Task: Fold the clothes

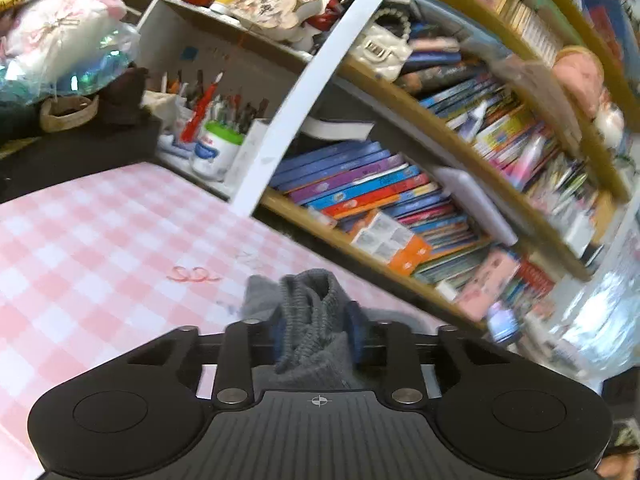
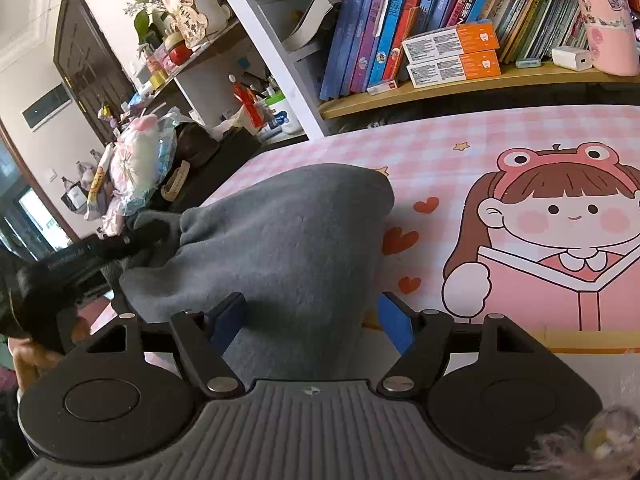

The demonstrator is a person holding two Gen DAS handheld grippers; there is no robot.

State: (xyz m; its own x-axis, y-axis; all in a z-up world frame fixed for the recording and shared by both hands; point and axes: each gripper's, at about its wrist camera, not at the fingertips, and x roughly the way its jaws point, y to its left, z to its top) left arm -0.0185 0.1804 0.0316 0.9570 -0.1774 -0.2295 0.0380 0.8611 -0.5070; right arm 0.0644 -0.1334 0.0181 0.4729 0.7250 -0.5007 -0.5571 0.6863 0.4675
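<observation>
At lower centre of the left view, your left gripper (image 1: 316, 336) pinches the ribbed knit hem of the grey sweater (image 1: 308, 312). Your right gripper (image 2: 310, 320) stands wide over its soft fleece body on the pink checked tablecloth (image 2: 440, 152).

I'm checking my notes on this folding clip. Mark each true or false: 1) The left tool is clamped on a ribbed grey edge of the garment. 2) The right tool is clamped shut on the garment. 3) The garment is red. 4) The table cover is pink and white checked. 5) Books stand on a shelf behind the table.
1) True: the left tool pinches the ribbed edge of the grey garment.
2) False: the right tool stands open, its blue pads wide apart with cloth between them.
3) False: it is grey.
4) True: the table cover is pink and white checked.
5) True: books stand on the shelf behind.
</observation>
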